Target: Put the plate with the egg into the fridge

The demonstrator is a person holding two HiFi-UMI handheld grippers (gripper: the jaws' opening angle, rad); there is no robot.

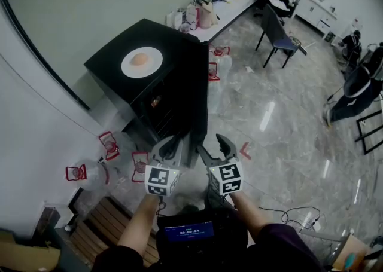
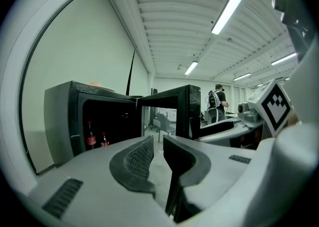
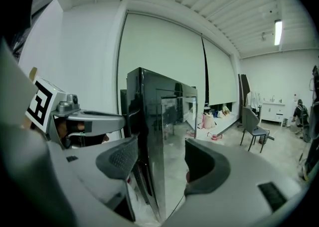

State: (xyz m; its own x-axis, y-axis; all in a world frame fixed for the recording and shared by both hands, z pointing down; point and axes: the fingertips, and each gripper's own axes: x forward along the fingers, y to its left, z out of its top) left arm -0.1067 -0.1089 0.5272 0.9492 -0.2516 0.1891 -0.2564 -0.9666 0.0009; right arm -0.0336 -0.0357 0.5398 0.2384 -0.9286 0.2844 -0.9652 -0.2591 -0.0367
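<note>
A white plate (image 1: 141, 61) with a brownish egg (image 1: 139, 59) on it rests on top of the black mini fridge (image 1: 149, 49). The fridge door (image 1: 195, 100) stands open toward me, and bottles (image 2: 90, 138) show inside. My right gripper (image 1: 215, 145) is open, and the free edge of the door (image 3: 149, 136) stands between its jaws. Beside it, in front of the fridge's opening, my left gripper (image 1: 170, 145) holds nothing. In the left gripper view only a narrow gap shows between the left gripper's (image 2: 158, 143) pads.
Plastic bottles with red labels (image 1: 109, 143) lie on the floor left of the fridge, more (image 1: 216, 61) behind it. A chair (image 1: 278, 37) and a seated person (image 1: 359, 85) are at the right. A bench with bags (image 1: 209, 11) lines the back wall. A cable (image 1: 299, 214) trails near me.
</note>
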